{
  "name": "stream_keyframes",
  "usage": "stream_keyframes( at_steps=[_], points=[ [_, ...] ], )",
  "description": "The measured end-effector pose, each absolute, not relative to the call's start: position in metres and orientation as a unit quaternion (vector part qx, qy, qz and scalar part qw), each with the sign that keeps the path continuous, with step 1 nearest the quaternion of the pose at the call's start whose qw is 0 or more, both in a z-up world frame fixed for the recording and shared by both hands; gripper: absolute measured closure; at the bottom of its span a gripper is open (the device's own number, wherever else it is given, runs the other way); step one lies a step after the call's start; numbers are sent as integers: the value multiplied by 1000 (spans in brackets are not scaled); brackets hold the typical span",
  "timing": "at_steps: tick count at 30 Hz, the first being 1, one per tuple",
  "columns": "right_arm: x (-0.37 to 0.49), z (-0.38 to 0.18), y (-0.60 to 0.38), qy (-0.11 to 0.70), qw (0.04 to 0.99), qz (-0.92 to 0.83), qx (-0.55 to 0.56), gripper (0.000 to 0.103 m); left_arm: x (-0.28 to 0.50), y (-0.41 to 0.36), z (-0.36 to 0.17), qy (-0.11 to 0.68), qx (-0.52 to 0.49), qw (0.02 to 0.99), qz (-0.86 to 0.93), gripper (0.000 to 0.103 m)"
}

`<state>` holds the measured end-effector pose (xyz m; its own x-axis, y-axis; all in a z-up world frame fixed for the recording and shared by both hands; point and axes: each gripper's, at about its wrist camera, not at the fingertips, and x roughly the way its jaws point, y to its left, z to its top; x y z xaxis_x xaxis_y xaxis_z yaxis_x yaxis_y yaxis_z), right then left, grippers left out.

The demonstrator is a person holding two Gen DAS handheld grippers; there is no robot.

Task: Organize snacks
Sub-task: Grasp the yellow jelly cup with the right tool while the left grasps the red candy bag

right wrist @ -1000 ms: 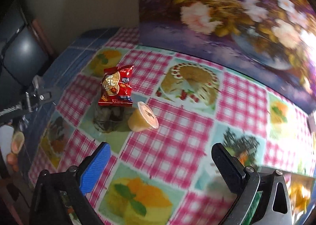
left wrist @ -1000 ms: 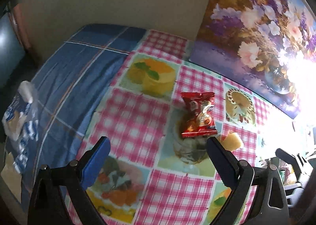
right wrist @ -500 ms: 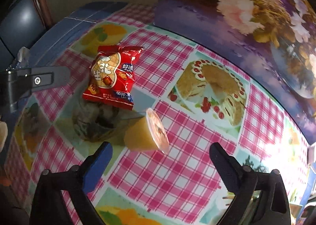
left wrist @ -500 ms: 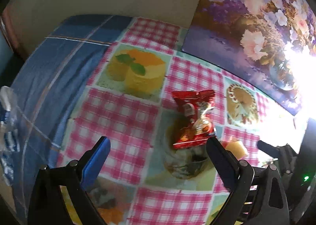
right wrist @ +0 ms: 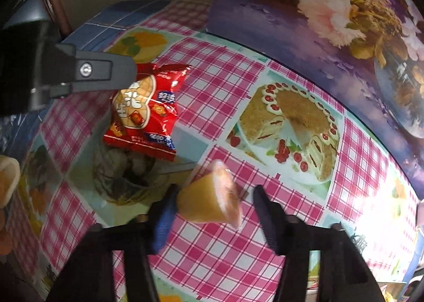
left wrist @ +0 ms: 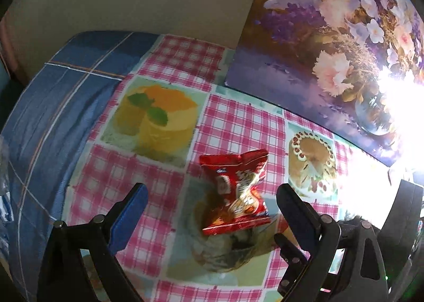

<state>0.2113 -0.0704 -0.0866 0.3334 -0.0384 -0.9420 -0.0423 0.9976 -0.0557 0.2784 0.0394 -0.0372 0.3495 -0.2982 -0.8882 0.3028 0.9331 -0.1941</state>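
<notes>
the table [right wrist: 233,254] is covered by a glossy pink-and-white checked cloth printed with cake and fruit panels; a blue plaid cloth [left wrist: 55,95] covers its far left corner, and a large floral painting in purple and cream [left wrist: 331,45] stands along the far edge.

the left gripper [left wrist: 212,209], black-framed with blue pads, hangs with its jaws standing wide and nothing pressed between them. in the left wrist view the red foil snack packet with a peanut picture [left wrist: 237,193] lies on the table below the gap, nearer the right finger, untouched. its long axis runs roughly from the far edge toward the near edge, crimped ends far and near, tilted slightly left in the right wrist view [right wrist: 144,111].

the right gripper [right wrist: 212,212] straddles the small tapered plastic cup of yellow-orange jelly with a foil lid [right wrist: 209,196]. its jaws are closing, with the cup between them; the left pad is at the cup's narrow base, while the right finger is apart from the lidded end. the cup lies on its side near the middle of the table, just on the near right of the packet, long axis across the gap, lid facing right, base facing left.
</notes>
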Motion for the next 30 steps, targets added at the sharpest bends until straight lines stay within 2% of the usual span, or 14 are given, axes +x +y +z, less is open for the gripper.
stream_keyframes(
  at_steps=[2, 7, 13, 16, 19, 24, 30],
  points=[
    [213, -87, -74, 578, 816, 1, -26, 54, 280, 34, -40, 542, -2, 820, -185, 6],
    [217, -89, -82, 577, 817, 8, -20, 54, 280, 19, -48, 547, 2, 815, -191, 14],
    [222, -91, -98, 579, 815, 0, -13, 54, 283, 9, -59, 558, -3, 808, -188, 34],
    [226, -92, -103, 580, 815, -1, -8, 54, 282, 5, -64, 562, -4, 805, -190, 51],
    [226, -92, -108, 581, 814, -2, -4, 55, 279, 3, -66, 563, -5, 804, -193, 51],
    [216, -89, -119, 578, 816, -3, 4, 55, 274, 5, -62, 564, -13, 803, -192, 62],
    [195, -73, -124, 574, 818, -18, 17, 55, 263, 8, -56, 563, -34, 804, -191, 63]
  ],
)
